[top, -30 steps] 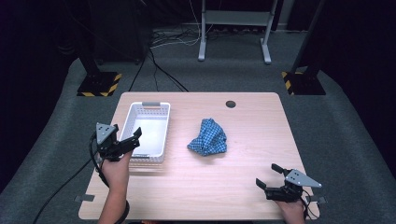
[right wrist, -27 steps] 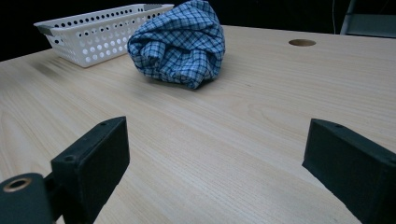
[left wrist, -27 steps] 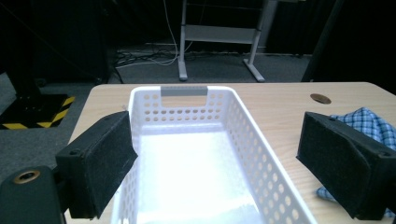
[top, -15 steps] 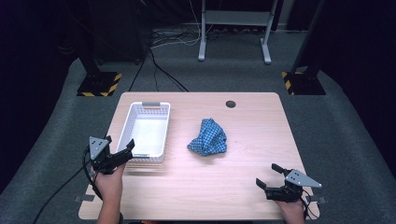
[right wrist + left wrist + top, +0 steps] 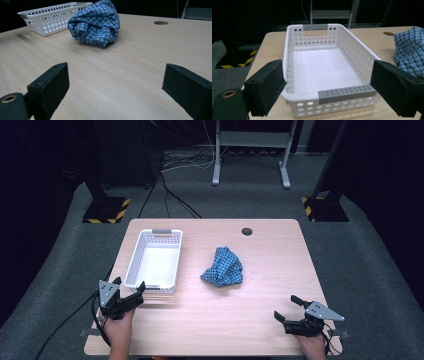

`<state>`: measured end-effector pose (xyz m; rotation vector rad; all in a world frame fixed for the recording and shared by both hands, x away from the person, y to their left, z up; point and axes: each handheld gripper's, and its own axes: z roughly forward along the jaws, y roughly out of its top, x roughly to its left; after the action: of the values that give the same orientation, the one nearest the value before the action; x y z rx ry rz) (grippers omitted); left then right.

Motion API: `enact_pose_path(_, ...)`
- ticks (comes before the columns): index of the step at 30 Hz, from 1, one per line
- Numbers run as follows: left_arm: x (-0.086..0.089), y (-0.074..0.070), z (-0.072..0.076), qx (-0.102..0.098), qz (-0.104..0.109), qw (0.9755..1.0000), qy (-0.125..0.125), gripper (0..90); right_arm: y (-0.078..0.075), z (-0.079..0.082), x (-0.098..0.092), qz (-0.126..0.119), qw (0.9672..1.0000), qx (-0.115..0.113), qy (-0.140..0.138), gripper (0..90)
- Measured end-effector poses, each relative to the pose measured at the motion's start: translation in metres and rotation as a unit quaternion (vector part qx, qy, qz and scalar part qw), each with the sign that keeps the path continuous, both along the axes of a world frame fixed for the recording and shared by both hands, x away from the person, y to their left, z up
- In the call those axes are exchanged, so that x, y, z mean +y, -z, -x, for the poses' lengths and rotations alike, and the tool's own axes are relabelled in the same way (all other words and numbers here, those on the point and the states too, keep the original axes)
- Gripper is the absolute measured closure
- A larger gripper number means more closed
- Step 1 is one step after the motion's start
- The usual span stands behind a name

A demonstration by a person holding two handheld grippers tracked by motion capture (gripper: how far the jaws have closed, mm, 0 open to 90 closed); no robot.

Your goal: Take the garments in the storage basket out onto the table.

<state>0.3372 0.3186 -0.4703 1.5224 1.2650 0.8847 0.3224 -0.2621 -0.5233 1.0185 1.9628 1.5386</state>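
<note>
The left tool (image 5: 129, 292) hangs with jaws apart just short of the white basket (image 5: 322, 67) (its near grey handle sits between them), seemingly lined up for a grip. The right tool (image 5: 289, 309), also spread, rests low over the worktop (image 5: 280, 265), facing the crumpled checked cloth (image 5: 223, 267) beside the basket.

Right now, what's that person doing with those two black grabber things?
A person holds a gripper in each hand. The left gripper is open at the near end of an empty white basket, its jaws either side of that end, not touching. The right gripper hangs open over bare table. A crumpled blue checked cloth lies untouched beside the basket.
</note>
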Motion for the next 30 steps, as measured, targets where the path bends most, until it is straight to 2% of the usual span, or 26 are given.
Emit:
enact_pose_path(9,0.003,0.016,0.008,0.019,0.005,0.9998,0.0,11.9,0.0,0.0,0.0,0.001,1.0,0.0,0.0,5.9)
enact_pose_path(30,0.007,0.043,0.018,0.048,0.013,0.9988,-0.002,11.7,0.0,0.0,0.0,0.001,1.0,0.0,0.002,5.9)
